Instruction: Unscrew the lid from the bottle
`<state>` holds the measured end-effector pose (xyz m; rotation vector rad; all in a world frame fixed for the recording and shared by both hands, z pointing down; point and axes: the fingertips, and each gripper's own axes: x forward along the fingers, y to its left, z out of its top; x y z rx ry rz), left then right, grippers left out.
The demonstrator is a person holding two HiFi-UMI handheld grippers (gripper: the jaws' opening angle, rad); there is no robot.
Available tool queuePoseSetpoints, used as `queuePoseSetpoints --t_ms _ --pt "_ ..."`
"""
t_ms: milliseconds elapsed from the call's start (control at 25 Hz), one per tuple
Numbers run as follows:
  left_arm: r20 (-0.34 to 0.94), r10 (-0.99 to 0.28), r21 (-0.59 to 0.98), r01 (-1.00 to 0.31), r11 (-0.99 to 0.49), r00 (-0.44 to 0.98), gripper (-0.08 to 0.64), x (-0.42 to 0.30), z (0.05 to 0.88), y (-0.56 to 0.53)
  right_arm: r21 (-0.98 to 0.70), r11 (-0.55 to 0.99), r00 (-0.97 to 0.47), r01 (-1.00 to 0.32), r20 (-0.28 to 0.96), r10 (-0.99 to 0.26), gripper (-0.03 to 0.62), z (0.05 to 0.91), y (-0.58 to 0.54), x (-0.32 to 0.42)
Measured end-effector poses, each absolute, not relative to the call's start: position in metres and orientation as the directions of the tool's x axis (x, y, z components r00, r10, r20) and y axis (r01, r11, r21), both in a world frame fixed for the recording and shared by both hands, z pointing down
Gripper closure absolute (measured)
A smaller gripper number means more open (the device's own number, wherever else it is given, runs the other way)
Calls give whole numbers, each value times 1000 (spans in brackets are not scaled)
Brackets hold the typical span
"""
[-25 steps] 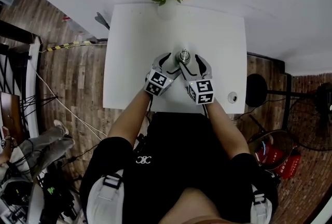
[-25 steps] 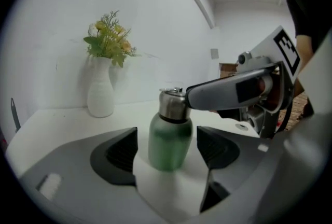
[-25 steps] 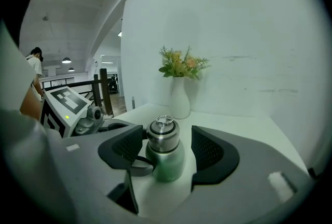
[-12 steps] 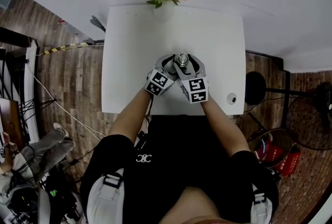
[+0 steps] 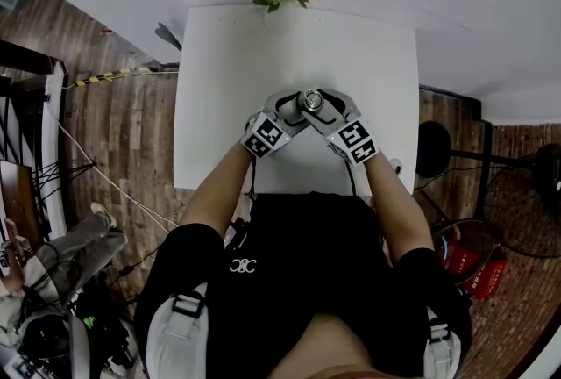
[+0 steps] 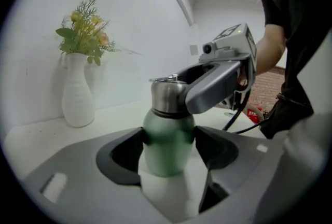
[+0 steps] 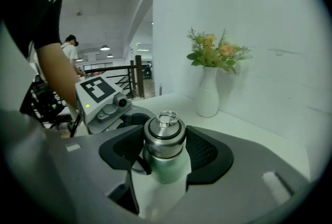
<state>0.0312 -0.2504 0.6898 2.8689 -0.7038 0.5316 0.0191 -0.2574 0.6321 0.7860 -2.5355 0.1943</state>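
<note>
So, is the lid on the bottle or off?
On: the steel lid sits flush atop the green bottle, right claw gripping it, left claw clamping the body.

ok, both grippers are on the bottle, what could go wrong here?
1. The left gripper clamps only the smooth rounded green bottle; it may spin with the lid.
2. The right gripper sits low on the lid, perhaps pinching the bottle's shoulder too and fighting the twist.

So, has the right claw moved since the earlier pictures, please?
Yes. The right claw, on the lid, swung its rear rightward, toward the table's right edge.
</note>
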Motion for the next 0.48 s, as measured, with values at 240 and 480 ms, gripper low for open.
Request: queuePoseSetpoints --t_ms 240,480 --pt "378 -404 47 -453 -890 833 193 30 691 -250 23 983 -768 -182 620 -157 334 636 -251 15" --pt "389 -393 40 -442 -896 833 195 32 690 -249 27 999 -702 -43 711 -49 333 635 -248 16"
